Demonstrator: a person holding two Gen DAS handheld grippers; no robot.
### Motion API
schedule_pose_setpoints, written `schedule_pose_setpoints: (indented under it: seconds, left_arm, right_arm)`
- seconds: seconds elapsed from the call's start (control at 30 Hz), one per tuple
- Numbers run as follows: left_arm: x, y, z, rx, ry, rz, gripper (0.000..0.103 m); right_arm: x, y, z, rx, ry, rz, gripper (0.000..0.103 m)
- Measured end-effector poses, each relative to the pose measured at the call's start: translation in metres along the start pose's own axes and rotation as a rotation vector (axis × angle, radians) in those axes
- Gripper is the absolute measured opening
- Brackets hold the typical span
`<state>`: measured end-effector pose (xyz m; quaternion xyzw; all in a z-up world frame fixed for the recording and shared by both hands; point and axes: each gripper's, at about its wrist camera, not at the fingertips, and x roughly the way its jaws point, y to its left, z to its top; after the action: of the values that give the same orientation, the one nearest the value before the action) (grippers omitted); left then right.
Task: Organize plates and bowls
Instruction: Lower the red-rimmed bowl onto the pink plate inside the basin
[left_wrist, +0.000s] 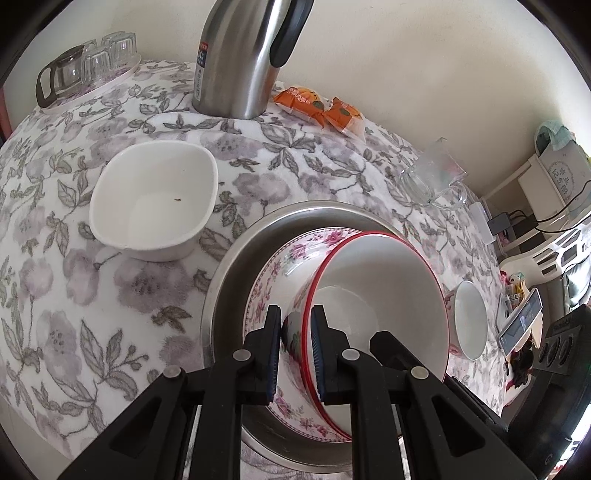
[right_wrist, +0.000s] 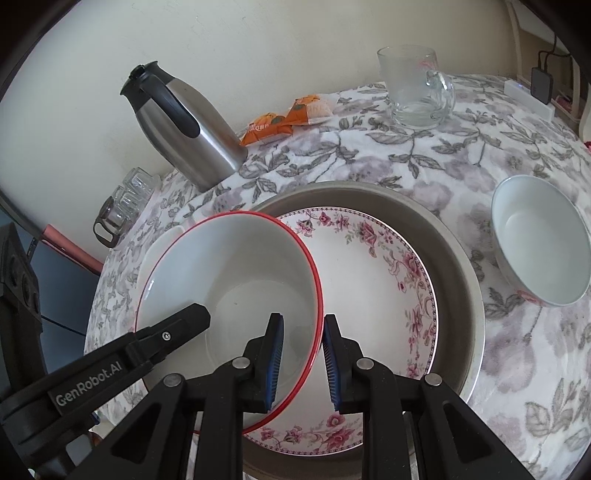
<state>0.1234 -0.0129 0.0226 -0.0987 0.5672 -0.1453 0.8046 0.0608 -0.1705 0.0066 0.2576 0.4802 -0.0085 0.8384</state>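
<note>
Red-rimmed bowl is above the floral plate in the metal pan, clamped at its rim by left gripper and right gripper. Gripper arm reads "GenRobot.AI".

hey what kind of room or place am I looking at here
Probably a home dining or tea table: a floral tablecloth carries a steel thermos jug, a glass mug, wrapped snacks and a red-rimmed bowl.

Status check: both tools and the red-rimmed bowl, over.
Left tool, right tool both clamped on red-rimmed bowl rim. Bowl over floral plate in metal pan. Nothing blocking.
</note>
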Motion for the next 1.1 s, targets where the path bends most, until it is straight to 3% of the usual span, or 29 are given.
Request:
schedule_pose_setpoints:
  seconds: [0.33,1.1]
  left_arm:
    - [0.008,-0.002,0.003,-0.006,0.016,-0.037,0.015]
    - [0.031,-0.015,0.008,-0.013,0.056,-0.041,0.015]
  right_arm:
    - [0.001,-0.009,0.006,0.014,-0.005,-0.014,0.023]
    - [0.009,-0.028,0.013,0.059,0.005,-0.041,0.023]
